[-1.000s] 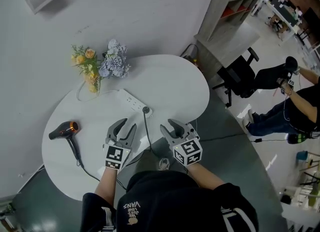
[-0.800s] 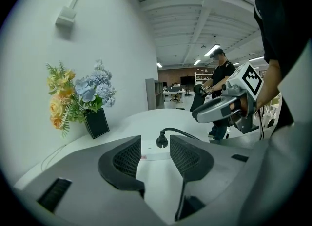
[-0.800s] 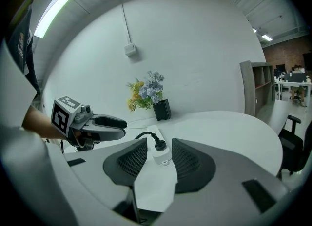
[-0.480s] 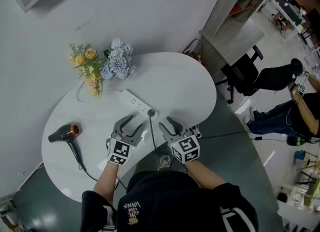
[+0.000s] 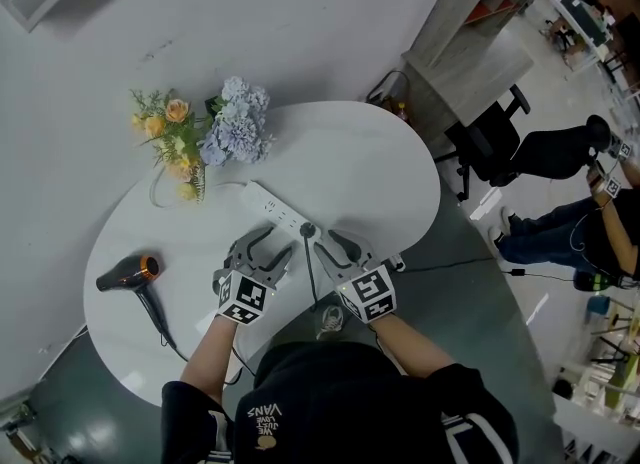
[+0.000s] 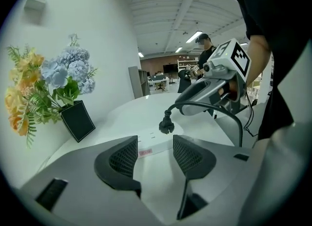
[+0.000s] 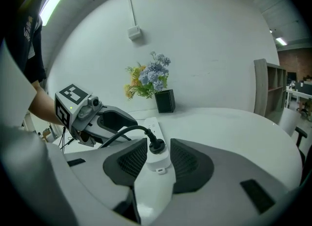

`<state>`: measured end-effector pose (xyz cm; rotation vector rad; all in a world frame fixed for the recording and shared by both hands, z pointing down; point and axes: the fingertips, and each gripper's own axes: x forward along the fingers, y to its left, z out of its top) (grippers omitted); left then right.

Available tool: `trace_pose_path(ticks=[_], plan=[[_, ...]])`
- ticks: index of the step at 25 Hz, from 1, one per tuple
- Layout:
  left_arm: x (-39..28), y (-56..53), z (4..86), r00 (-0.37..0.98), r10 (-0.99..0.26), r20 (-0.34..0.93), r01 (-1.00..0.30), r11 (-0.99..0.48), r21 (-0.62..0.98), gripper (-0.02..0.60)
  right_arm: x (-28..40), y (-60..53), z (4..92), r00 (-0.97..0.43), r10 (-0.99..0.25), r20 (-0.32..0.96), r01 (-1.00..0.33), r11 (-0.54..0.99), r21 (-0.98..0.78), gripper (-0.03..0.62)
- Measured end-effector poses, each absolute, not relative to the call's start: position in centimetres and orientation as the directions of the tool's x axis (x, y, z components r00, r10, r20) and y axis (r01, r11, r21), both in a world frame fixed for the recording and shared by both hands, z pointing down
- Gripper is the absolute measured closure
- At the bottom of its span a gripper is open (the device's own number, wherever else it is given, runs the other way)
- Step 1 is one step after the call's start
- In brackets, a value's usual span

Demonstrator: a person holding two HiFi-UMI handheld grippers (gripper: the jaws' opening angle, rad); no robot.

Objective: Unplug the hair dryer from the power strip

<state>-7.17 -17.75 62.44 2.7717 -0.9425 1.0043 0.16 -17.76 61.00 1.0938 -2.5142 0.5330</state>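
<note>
White table (image 5: 360,167) has the hair dryer (image 5: 125,276) far left, its plug (image 5: 307,231) in the power strip (image 5: 268,207) near me. My left gripper (image 5: 268,249) has just been opening, nothing betw. its jaws; right gripper (image 5: 335,249) stands open round plug & strip end. W/o left pinning it, the strip prob. lifts w/ the plug.

The hair dryer's cord (image 5: 162,327) passes hidden beneath the person's left forearm (image 5: 210,350).

White rounded table (image 5: 370,167) set against pale grey wall (image 5: 300,22). Dark grey floor (image 5: 480,297) seen right. Wooden shelf unit (image 5: 470,42), black office chair (image 5: 485,147) placed beyond. Ceiling strip lights (image 6: 195,36) lit.
</note>
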Motion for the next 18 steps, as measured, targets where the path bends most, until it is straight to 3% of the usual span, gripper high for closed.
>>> trace_pose_path(ticks=[18], plan=[[-6.4, -19.3, 65.0, 0.631, -0.405, 0.662, -0.329, -0.912, -0.245, 0.329, -3.3, -19.6, 61.9, -0.696, -0.541, 0.472, -0.634, 0.772, -0.05, 0.453]])
